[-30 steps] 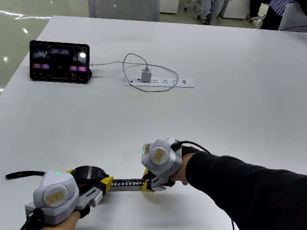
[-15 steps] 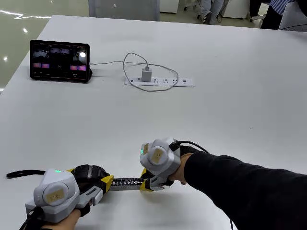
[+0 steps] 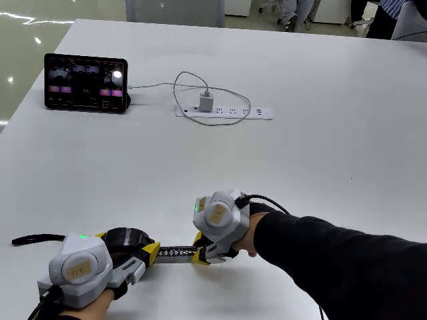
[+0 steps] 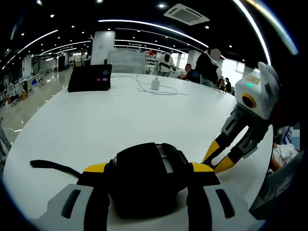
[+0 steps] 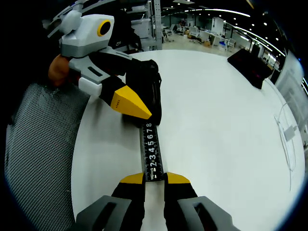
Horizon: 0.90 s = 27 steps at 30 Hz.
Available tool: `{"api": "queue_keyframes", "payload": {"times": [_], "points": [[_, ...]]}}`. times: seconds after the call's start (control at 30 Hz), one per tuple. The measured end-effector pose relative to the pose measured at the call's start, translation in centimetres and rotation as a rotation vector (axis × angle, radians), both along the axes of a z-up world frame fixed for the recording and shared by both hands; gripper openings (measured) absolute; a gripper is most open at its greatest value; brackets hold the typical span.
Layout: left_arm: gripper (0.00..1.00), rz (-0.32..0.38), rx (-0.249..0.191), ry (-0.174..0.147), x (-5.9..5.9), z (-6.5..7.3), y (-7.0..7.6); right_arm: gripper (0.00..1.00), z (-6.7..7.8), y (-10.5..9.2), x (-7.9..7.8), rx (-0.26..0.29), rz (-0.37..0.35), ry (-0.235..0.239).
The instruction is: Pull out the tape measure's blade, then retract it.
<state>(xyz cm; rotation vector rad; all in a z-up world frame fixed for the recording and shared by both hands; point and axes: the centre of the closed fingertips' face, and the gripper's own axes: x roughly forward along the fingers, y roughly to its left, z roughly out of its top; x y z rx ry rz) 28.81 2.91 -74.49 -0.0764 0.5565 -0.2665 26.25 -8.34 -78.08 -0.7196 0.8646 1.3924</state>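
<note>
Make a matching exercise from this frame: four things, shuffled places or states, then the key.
1. tape measure case
2. blade
3. tablet
4. charger

A. plugged into the power strip
B. clamped between the fingers of the left gripper
C. screen lit, far left on the table
D. drawn out a short way, tip pinched by the right gripper

Pairs: 1-B, 2-D, 3-C, 4-A

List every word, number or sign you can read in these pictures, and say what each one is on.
"2 3 4 5 6 7 8": printed on the tape measure's blade, in the right gripper view.
Tan sticker on the left gripper: marks too blurred to read.
Tan sticker on the right gripper: too blurred to read.
Tablet screen: too small to read.
</note>
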Motion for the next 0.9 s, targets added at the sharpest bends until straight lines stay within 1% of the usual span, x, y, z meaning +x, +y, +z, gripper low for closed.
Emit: {"api": "queue_keyframes", "payload": {"times": [0.23, 0.47, 0.6, 0.9], "points": [[0.6, -0.001, 0.0, 0.001, 0.0, -0.1, 0.0, 0.11, 0.0, 0.4, 0.0, 0.009, 0.002, -0.004], [0.6, 0.0, -0.002, 0.0, 0.0, -0.1, 0.0, 0.11, 0.1, 0.9, 0.0, 0.019, -0.017, 0.0], [0.6, 0.0, -0.002, 0.0, 0.0, -0.1, 0.0, 0.11, 0.1, 1.2, 0.1, 0.03, -0.016, 0.006], [0.61, 0.0, -0.003, 0.0, 0.1, 0.0, 0.0, 0.11, 0.1, 1.9, 0.0, 0.047, -0.017, -0.002]]}}
